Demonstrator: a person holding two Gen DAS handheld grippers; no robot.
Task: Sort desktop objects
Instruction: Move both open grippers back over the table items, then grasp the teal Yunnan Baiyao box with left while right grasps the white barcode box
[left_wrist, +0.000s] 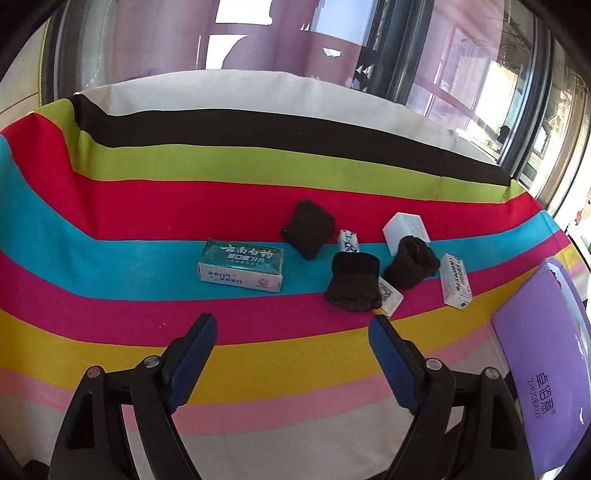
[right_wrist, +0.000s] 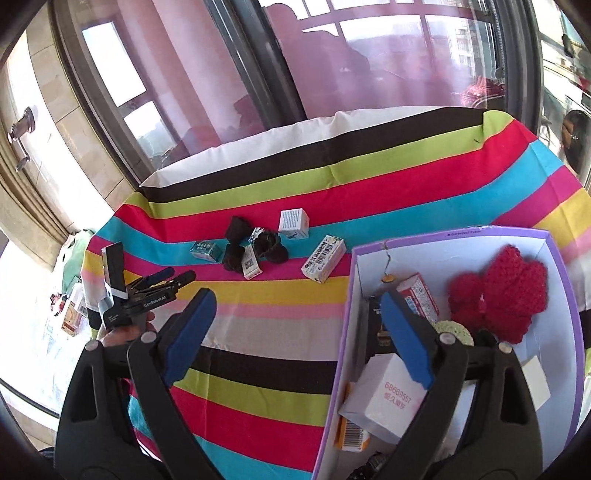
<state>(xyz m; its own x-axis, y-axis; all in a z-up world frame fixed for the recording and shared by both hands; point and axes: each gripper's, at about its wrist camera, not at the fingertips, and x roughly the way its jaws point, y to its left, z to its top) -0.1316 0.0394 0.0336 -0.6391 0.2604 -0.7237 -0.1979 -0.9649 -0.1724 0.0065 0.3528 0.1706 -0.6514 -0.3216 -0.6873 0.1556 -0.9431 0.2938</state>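
Three dark brown knitted pieces (left_wrist: 352, 282) and several small cartons lie on the striped tablecloth (left_wrist: 147, 206): a teal toothpaste box (left_wrist: 242, 265), a white cube box (left_wrist: 405, 230), a white carton (left_wrist: 457, 280). My left gripper (left_wrist: 293, 325) is open and empty, just short of the pile; it also shows in the right wrist view (right_wrist: 177, 275). My right gripper (right_wrist: 297, 302) is open and empty, its right finger over the purple box (right_wrist: 546, 266), which holds a red knitted piece (right_wrist: 498, 291) and several cartons.
The purple box's lid (left_wrist: 543, 362) lies at the right in the left wrist view. Large windows (right_wrist: 332, 74) stand behind the table's far edge. Small items (right_wrist: 70, 314) lie on the floor to the left.
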